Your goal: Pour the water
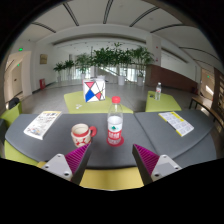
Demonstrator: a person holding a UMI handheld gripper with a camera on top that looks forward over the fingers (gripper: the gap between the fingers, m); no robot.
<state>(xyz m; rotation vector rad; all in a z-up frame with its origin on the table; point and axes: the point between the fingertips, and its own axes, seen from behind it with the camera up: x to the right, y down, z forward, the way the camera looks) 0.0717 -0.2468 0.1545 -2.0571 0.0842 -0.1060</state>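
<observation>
At the bottom of the frame the tongs [112,160] stand wide apart, holding nothing. Just ahead, at centre on the grey worktop [150,132], a red-capped water bottle [115,124] stands upright, with a red-patterned mug [81,133] close at its left.

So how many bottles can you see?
2. One red-capped bottle stands on the grey table just ahead of the open gripper, beside the cup. A smaller bottle stands far behind. Others may be hidden.

Gripper-mounted camera looks forward, low over the table [150,128].
</observation>
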